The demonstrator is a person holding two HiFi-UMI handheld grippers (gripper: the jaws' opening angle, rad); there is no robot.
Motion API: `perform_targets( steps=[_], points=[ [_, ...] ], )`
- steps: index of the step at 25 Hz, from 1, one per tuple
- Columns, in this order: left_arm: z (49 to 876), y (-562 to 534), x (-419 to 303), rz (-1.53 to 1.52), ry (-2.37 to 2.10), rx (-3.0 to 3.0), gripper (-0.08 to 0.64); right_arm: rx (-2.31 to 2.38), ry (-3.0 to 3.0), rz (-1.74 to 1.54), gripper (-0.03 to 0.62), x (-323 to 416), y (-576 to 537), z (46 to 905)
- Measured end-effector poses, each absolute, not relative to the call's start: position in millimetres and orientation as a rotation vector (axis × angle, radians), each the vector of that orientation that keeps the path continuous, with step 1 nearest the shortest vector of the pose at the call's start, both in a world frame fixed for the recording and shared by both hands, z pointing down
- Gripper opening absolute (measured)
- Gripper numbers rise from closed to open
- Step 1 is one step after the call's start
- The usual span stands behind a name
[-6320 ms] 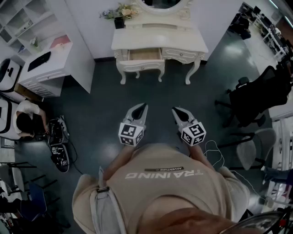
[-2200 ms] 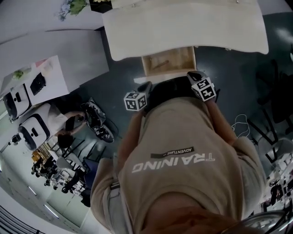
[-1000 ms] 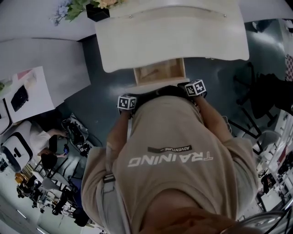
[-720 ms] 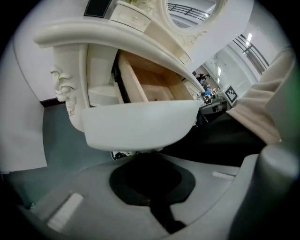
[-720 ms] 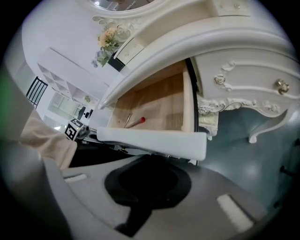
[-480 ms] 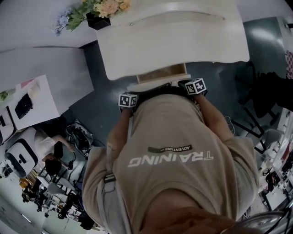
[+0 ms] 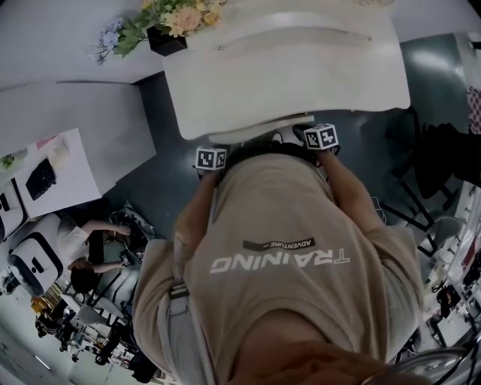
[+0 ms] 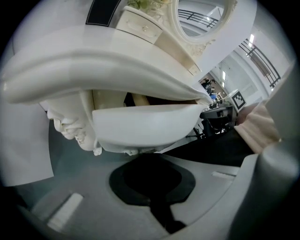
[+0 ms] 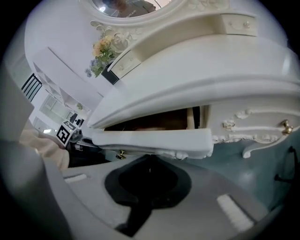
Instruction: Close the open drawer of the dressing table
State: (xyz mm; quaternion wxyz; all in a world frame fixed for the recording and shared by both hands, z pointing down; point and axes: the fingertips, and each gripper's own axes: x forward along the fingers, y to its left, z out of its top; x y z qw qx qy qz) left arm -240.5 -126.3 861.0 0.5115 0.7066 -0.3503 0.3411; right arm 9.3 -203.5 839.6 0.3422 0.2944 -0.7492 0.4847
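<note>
The cream dressing table point(image 7: 285, 68) fills the top of the head view. Its drawer front point(image 7: 255, 134) shows only as a thin strip under the tabletop edge. In the left gripper view the drawer front point(image 8: 140, 126) stands a little out from the frame, with a dark gap above it. My left gripper point(image 8: 143, 153) is shut, its tips against the drawer's lower edge. My right gripper point(image 9: 150, 158) is also shut and presses the drawer front point(image 9: 154, 139) beside a small brass knob point(image 9: 121, 153). The brown drawer inside point(image 9: 150, 121) still shows.
A flower pot point(image 7: 169, 19) stands at the table's back left, with an oval mirror point(image 8: 201, 18) above. A white desk point(image 7: 68, 113) is to the left, with a person point(image 7: 83, 256) low beside it. Black chairs point(image 7: 443, 158) stand to the right. Another drawer's knob point(image 9: 285, 125) is at the right.
The drawer has slid from wide open to almost under the tabletop. Both grippers have moved forward with it, pressed against its front.
</note>
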Motion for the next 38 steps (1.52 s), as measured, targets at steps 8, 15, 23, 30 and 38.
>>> perform_targets(
  steps=[8,15,23,30,38],
  points=[
    [847.4,-162.2,-251.3,0.915,-0.904,1.813,0.000,0.911,-1.944,1.178,0.005,8.8,-243.1,832.6],
    [834.9,-176.7,-257.3,0.863,-0.926,1.854,0.000,0.871,-1.945,1.113,0.005,-1.8,-246.0,829.2],
    [818.5,-177.6,-261.7,0.746,-1.046,1.817,0.000,0.678,-1.990,1.005,0.005,-8.9,-231.4,819.4],
    [802.7,-174.7,-261.0,0.668,-1.078,1.788,0.000,0.700,-1.980,0.900,0.005,14.6,-212.8,814.4],
    [738.2,-183.2,-263.2,0.684,-1.216,1.895,0.000,0.745,-2.190,0.691,0.005,-9.8,-243.8,734.6]
  ],
)
